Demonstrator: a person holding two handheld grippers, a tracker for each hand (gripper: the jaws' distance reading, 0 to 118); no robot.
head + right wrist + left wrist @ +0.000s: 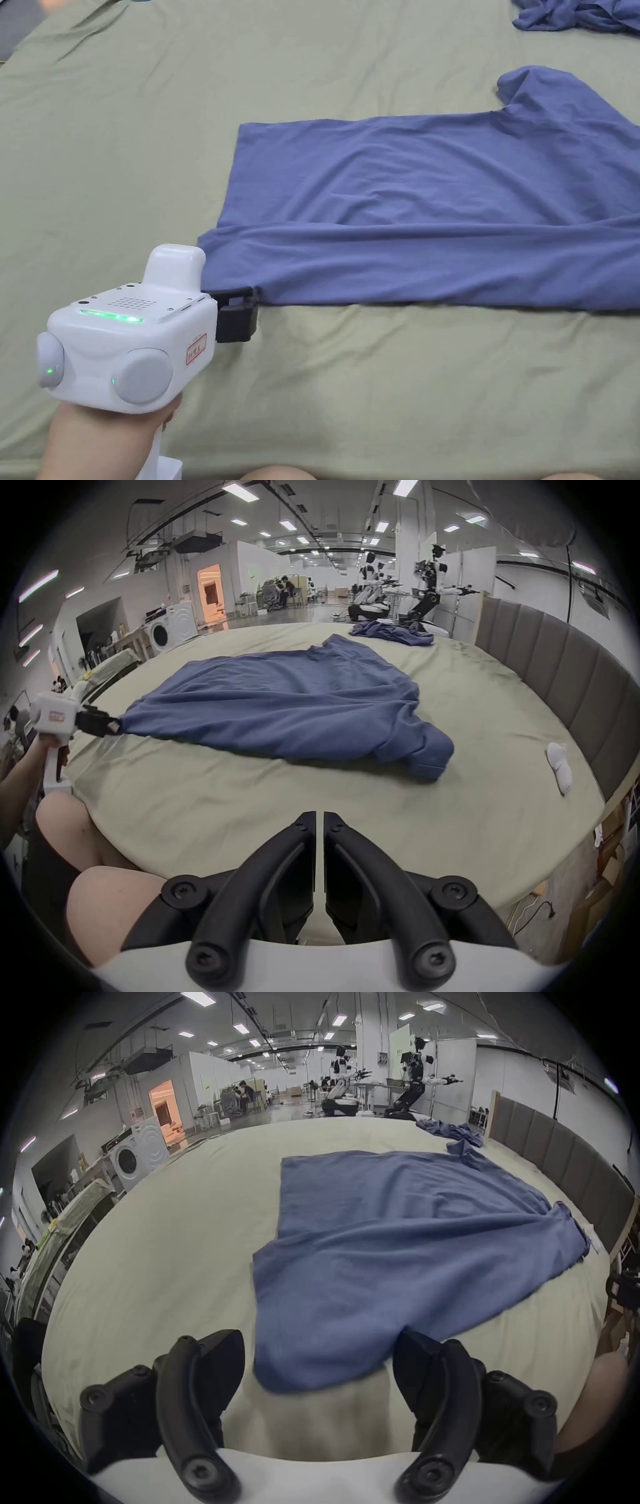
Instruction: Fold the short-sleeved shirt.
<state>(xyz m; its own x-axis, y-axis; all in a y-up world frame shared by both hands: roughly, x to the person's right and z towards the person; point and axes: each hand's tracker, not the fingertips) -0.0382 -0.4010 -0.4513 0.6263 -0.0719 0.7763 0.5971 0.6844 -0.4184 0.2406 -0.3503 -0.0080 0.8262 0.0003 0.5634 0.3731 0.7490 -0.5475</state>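
Note:
A blue short-sleeved shirt lies spread across the green bed sheet, hem to the left and one sleeve at the far right. Its near long side is doubled over the body. My left gripper is at the near hem corner. In the left gripper view that corner of the shirt lies between the wide-apart jaws of the left gripper, which stands open. My right gripper is shut on nothing above the bed's near edge, well short of the shirt. The right gripper view also has the left gripper at the shirt's corner.
A second blue garment is heaped at the far right of the bed. A small white cloth item lies near the padded headboard. The person's knees press against the bed's near edge.

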